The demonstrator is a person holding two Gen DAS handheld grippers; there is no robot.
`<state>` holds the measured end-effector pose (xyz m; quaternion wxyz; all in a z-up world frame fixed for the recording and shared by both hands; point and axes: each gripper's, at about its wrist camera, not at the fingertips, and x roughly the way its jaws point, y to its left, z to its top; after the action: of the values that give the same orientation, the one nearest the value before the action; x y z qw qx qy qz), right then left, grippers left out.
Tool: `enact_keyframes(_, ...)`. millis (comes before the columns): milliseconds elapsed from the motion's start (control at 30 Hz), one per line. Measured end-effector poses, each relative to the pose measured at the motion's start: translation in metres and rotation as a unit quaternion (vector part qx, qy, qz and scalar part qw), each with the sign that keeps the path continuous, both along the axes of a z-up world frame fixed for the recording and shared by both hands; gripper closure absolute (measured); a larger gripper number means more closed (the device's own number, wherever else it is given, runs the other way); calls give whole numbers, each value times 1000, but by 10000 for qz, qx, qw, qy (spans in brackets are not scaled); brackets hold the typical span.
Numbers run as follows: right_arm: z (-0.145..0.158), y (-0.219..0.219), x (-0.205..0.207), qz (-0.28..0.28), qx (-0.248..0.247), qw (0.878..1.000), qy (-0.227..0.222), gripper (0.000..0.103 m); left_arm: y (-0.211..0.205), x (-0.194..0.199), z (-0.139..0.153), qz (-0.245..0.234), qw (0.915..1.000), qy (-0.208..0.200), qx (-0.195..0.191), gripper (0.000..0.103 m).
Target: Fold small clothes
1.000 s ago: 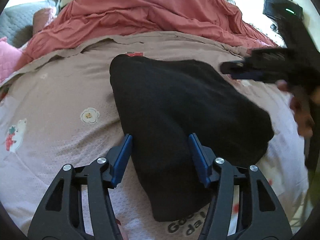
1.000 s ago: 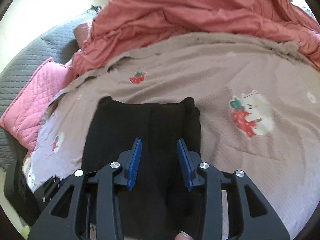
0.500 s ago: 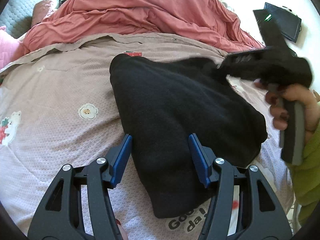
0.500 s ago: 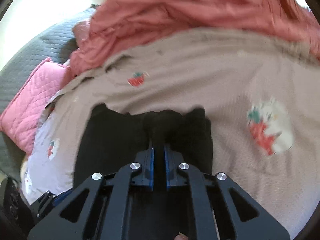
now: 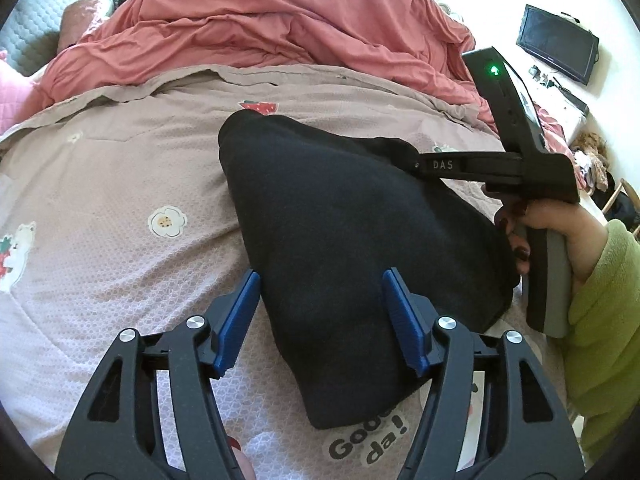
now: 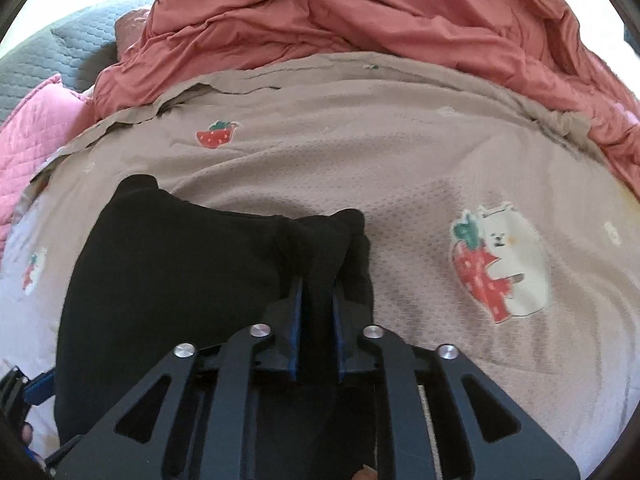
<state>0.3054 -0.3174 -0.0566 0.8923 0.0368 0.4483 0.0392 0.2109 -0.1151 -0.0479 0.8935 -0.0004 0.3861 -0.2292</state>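
A black folded garment lies on the beige printed bedspread. My left gripper is open, its blue fingers straddling the garment's near end just above it. My right gripper is shut on a bunched edge of the black garment and lifts that edge a little. In the left wrist view the right gripper reaches in from the right, held by a hand in a green sleeve, pinching the garment's far right edge.
A rumpled red duvet is piled at the back of the bed. A pink quilted pillow and a grey cover lie at the left. A dark monitor stands on a white desk at the far right.
My right gripper has closed on the garment's edge and raised it. My left gripper has stayed open over the near end.
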Motion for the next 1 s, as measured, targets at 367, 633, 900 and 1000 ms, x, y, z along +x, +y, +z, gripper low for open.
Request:
enact_keyframes(367, 23, 0, -29, -177, -217, 9993, -247, 73, 3, -4, 2, 15, 10000, -35, 34, 46)
enact_keyframes(633, 39, 3, -64, 139, 264, 9989, -352, 63, 7, -8, 6, 57, 10000, -39, 4, 45)
enact_keyframes(900, 37, -6, -103, 348, 1019, 9940, -214, 62, 15, -8, 4, 146, 9997, 171, -116, 45)
enact_keyframes(1000, 28, -4, -111, 527, 1029, 9933, -62, 78, 16, -8, 3, 167, 9996, 183, -97, 42)
